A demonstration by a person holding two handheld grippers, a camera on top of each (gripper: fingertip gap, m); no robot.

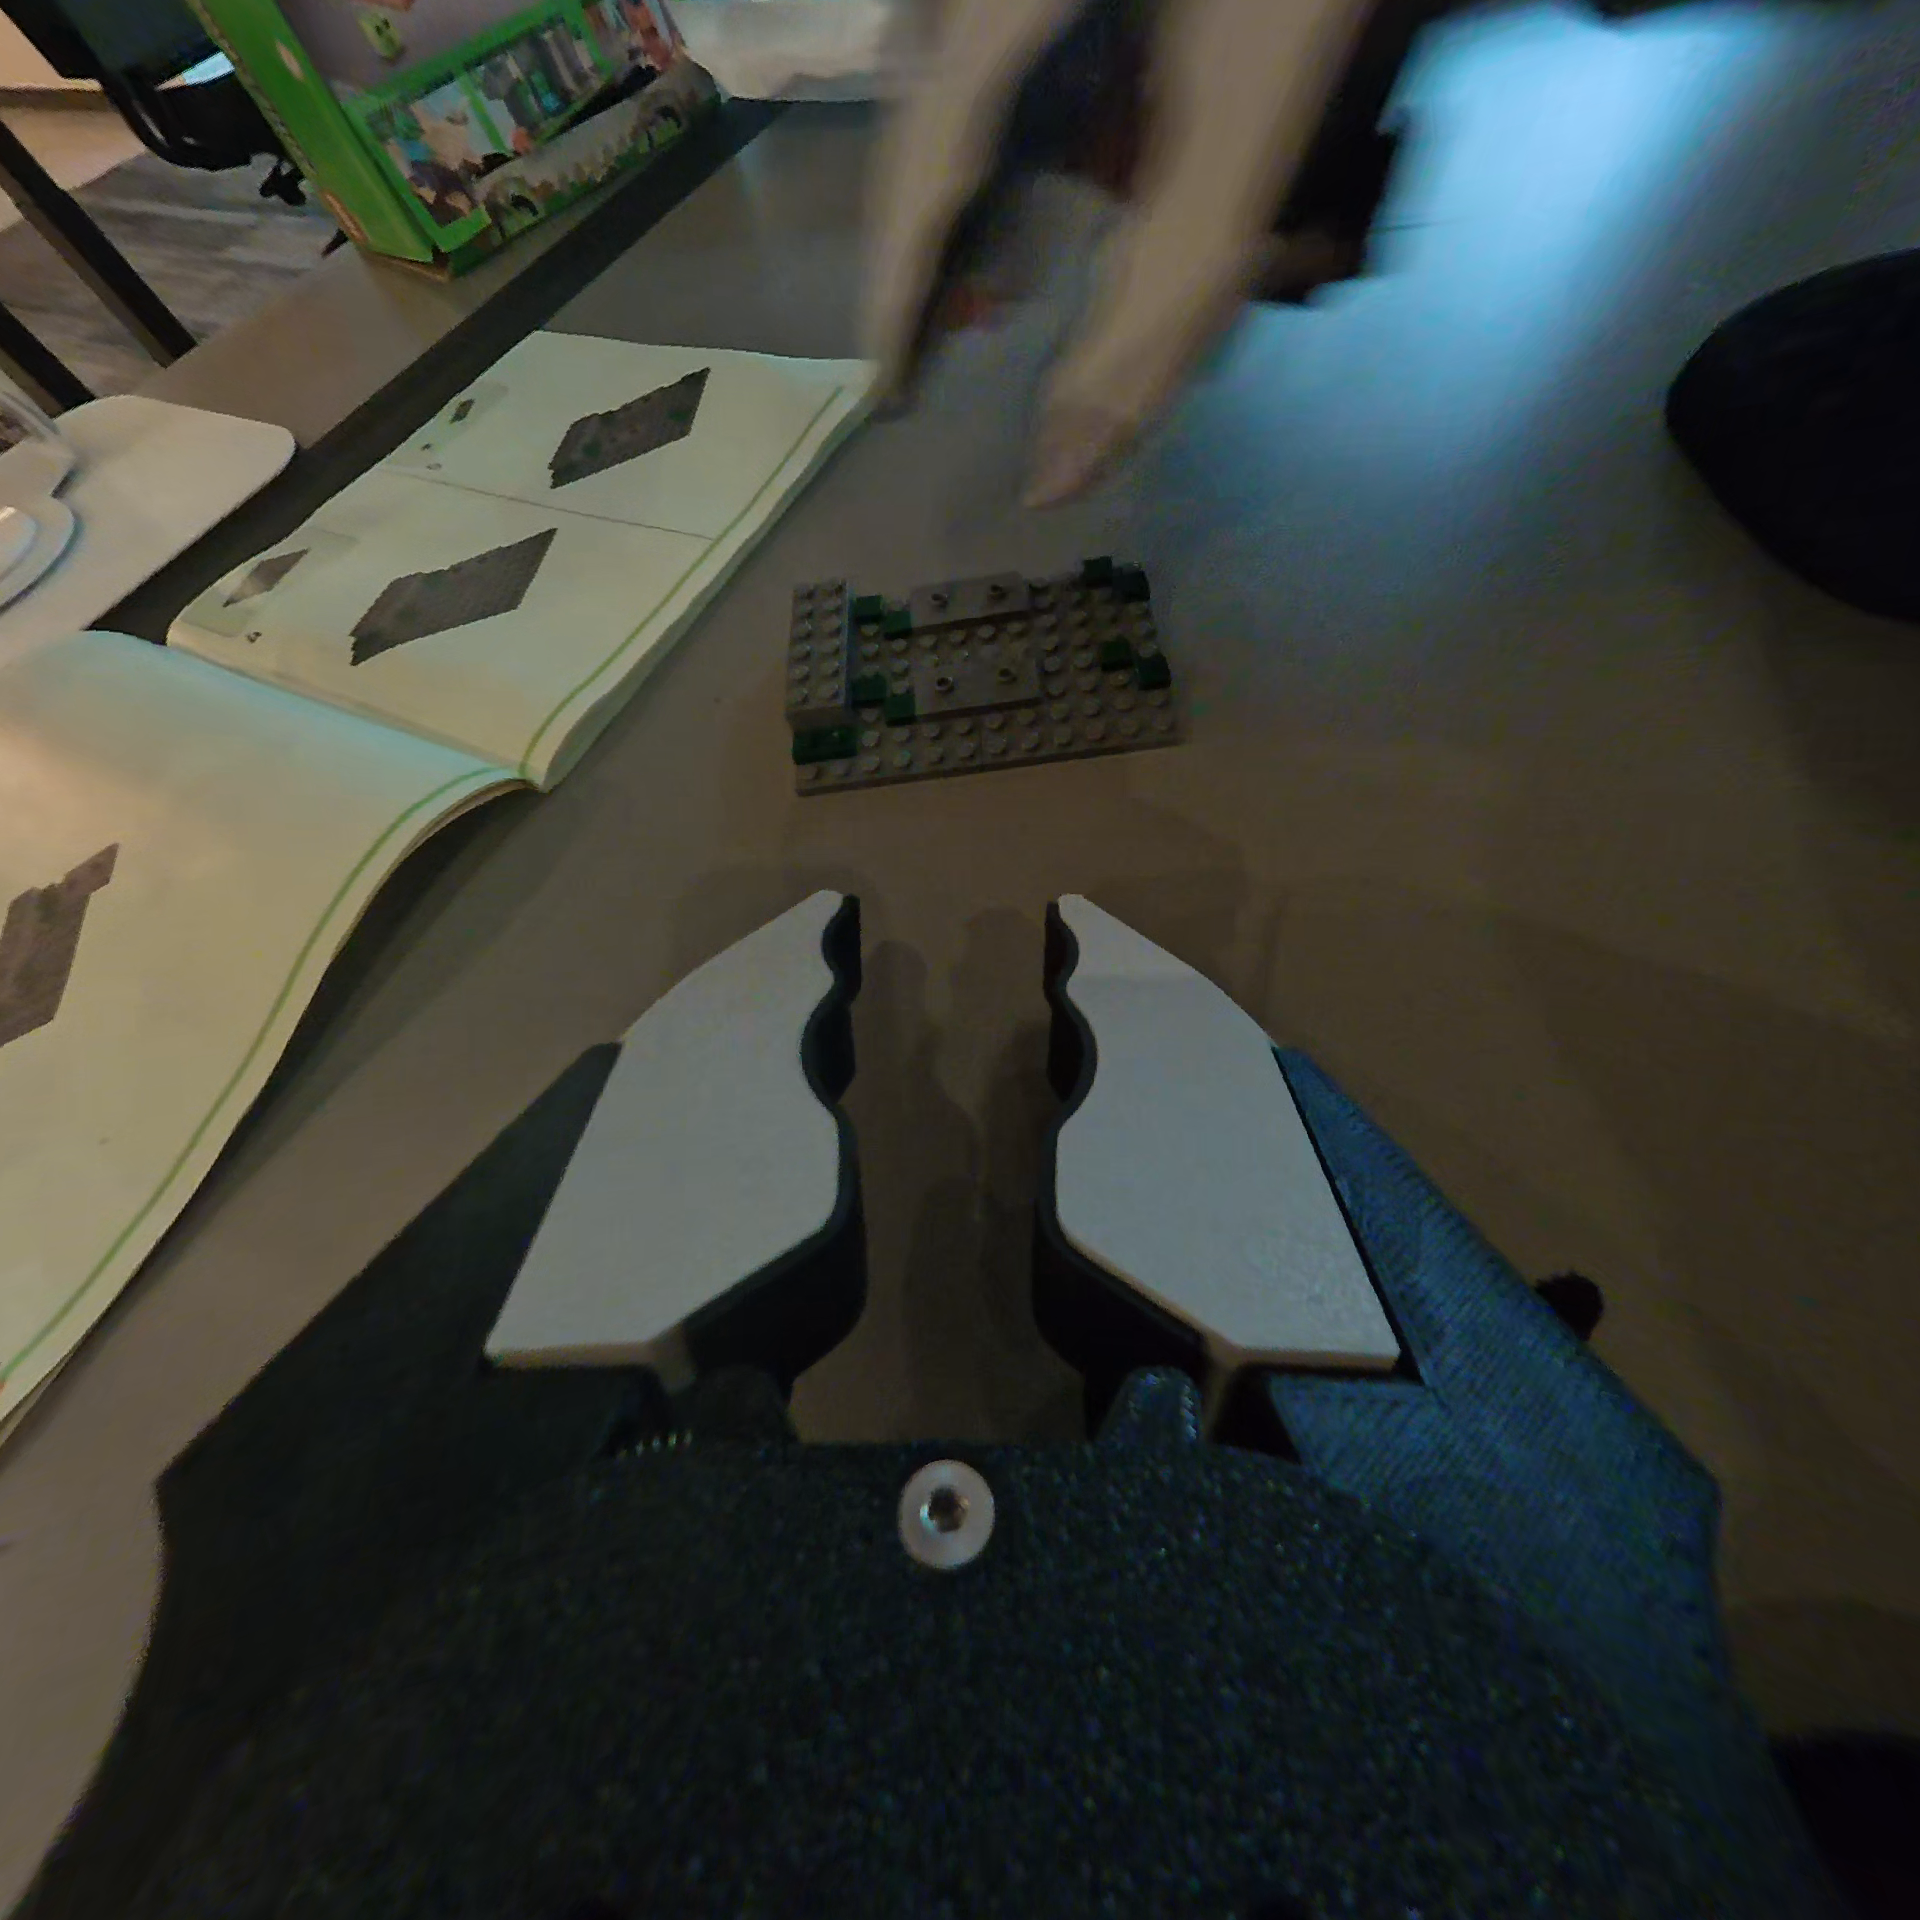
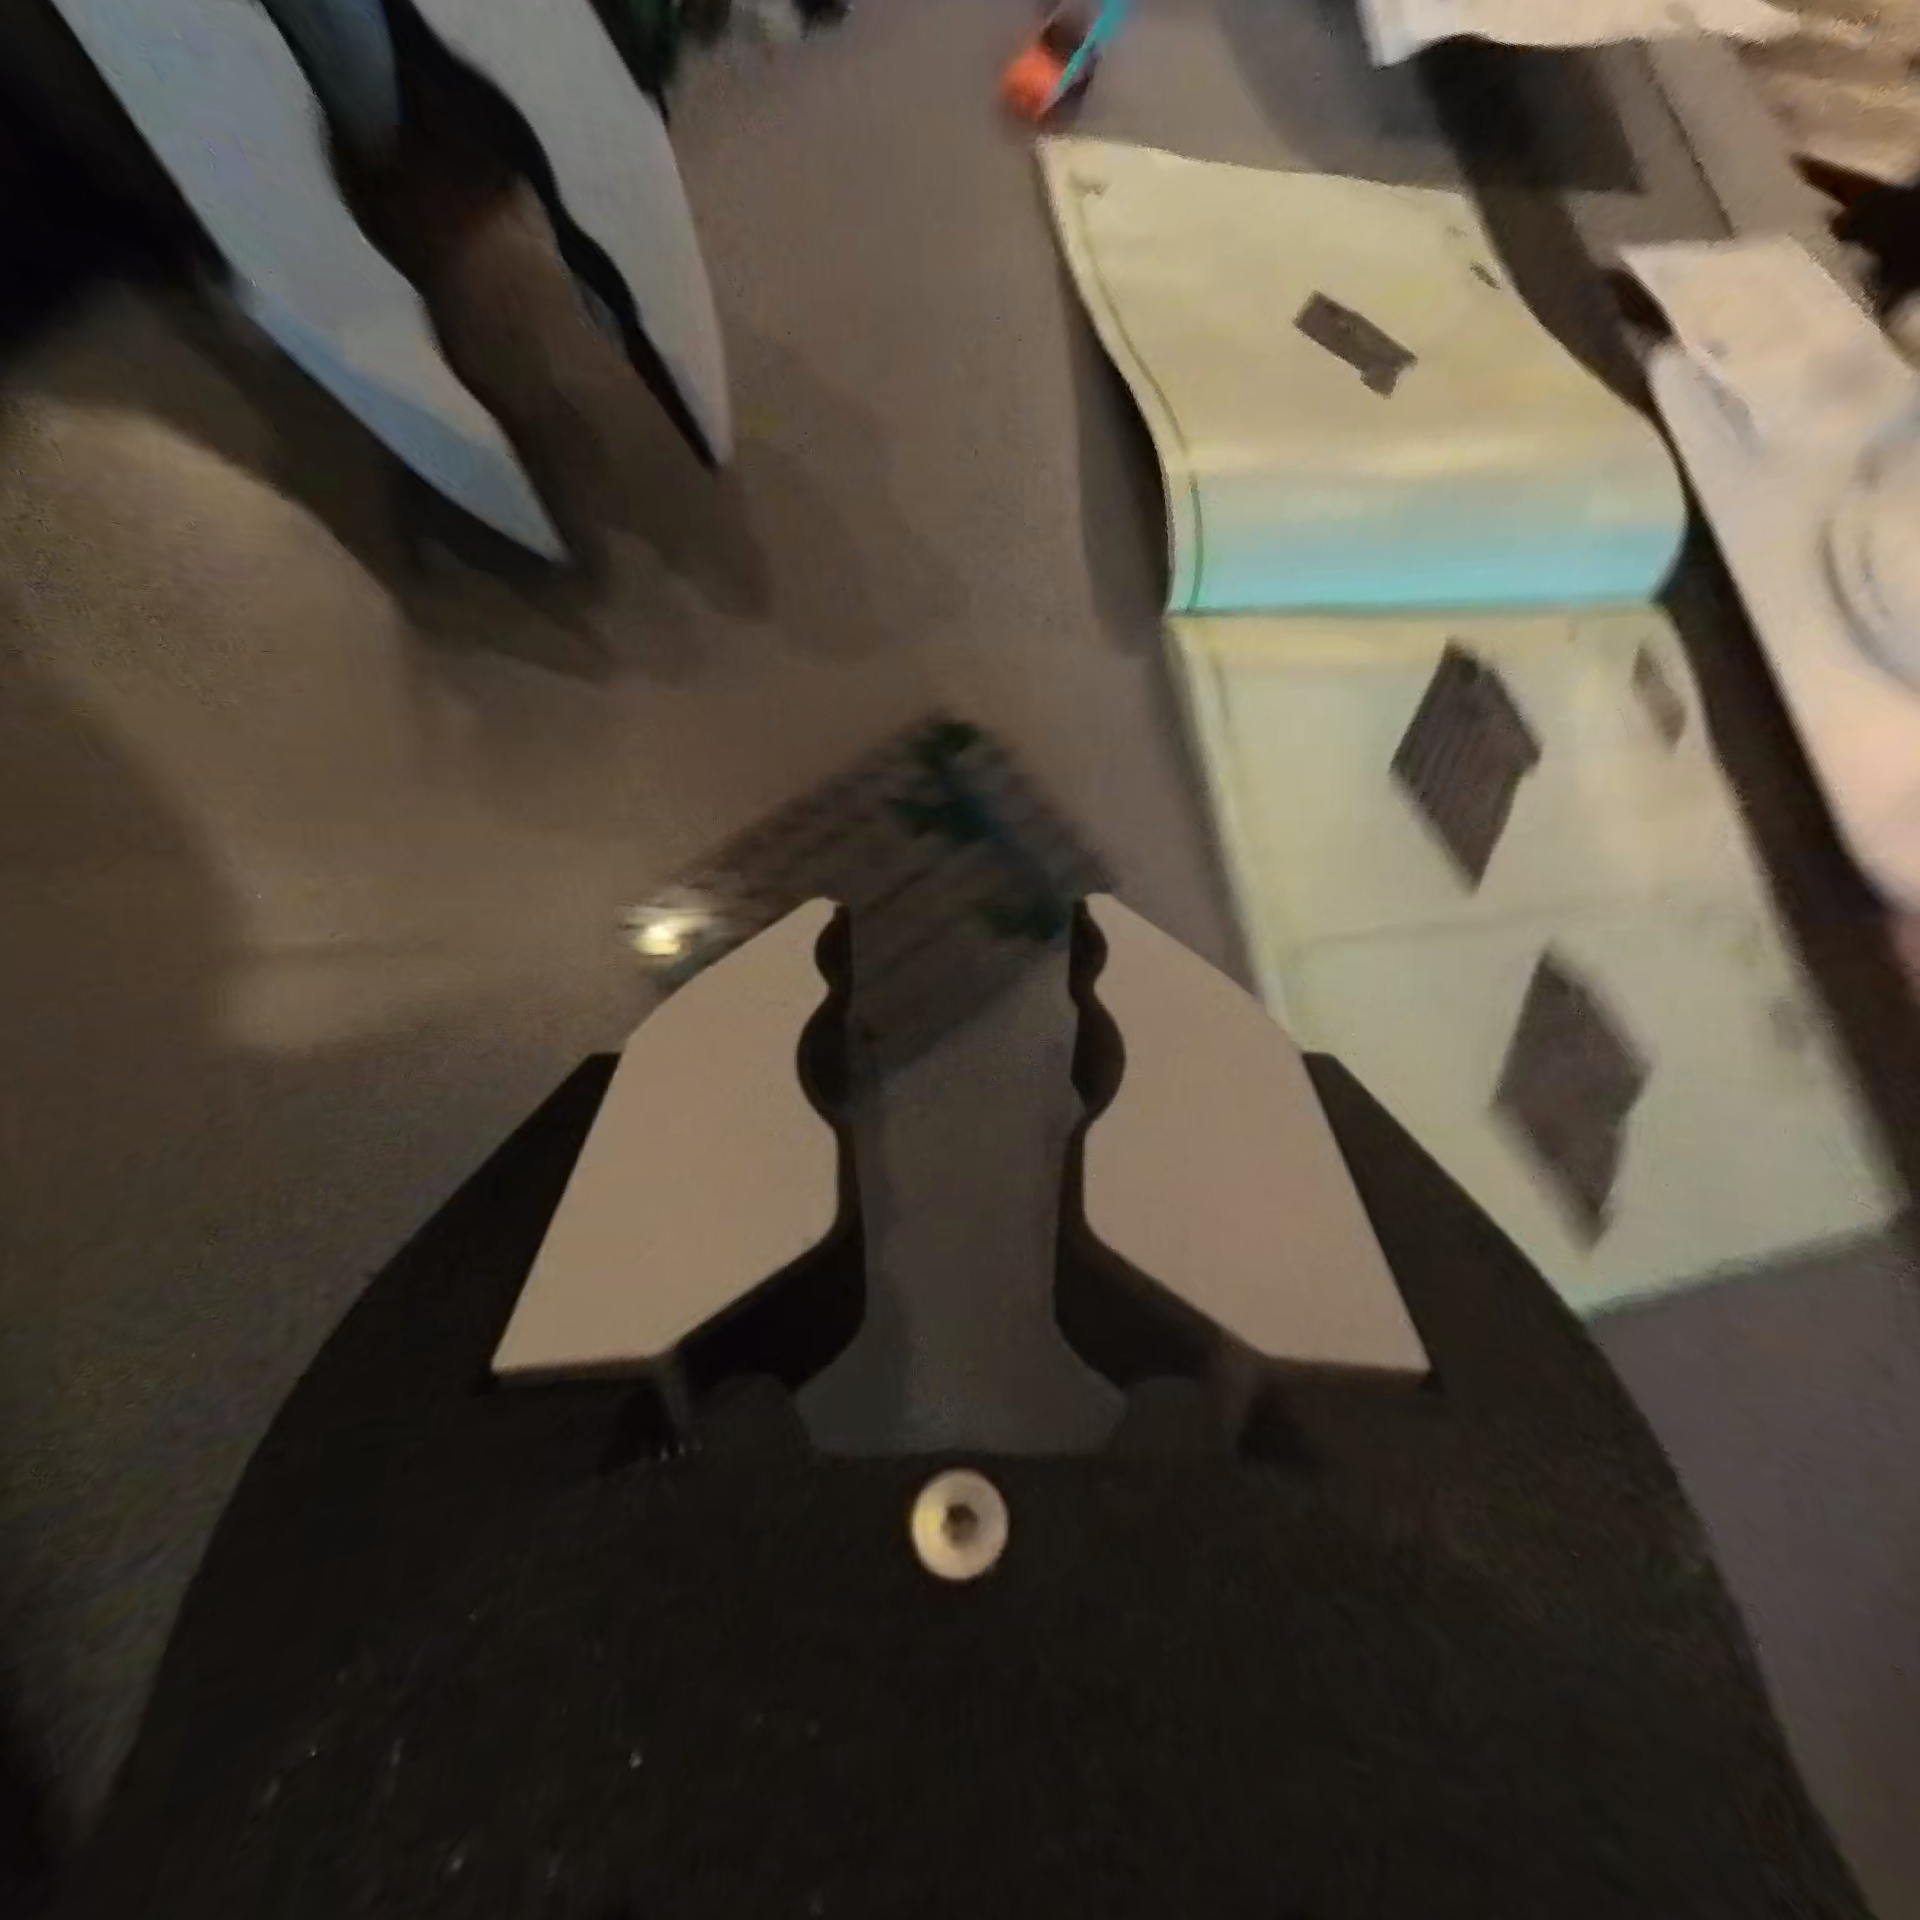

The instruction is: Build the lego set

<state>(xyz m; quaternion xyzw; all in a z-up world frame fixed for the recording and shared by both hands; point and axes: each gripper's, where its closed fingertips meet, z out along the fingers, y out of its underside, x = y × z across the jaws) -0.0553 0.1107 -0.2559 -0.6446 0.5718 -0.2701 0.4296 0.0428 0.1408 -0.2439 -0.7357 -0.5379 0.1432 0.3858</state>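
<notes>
A grey Lego baseplate (image 1: 982, 675) with dark green bricks and light grey plates on it lies flat on the table. My left gripper (image 1: 951, 925) is open and empty, a short way in front of the plate's near edge. My right gripper (image 1: 977, 442) shows blurred beyond the plate's far side, fingers apart and pointing down. In the right wrist view my right gripper (image 2: 956, 925) is open, and the blurred baseplate (image 2: 914, 831) shows between and beyond its fingertips. The left gripper (image 2: 634, 499) shows at upper left there. Whether the right fingers touch the plate is unclear.
An open instruction booklet (image 1: 520, 540) lies left of the plate and also shows in the right wrist view (image 2: 1455, 727). A green Lego box (image 1: 468, 114) stands at the far left. A dark round object (image 1: 1818, 436) sits at right. A small shiny piece (image 2: 660, 930) lies by the plate. From either gripper's tips it is about 20 cm to the dark round object (image 1: 1818, 436).
</notes>
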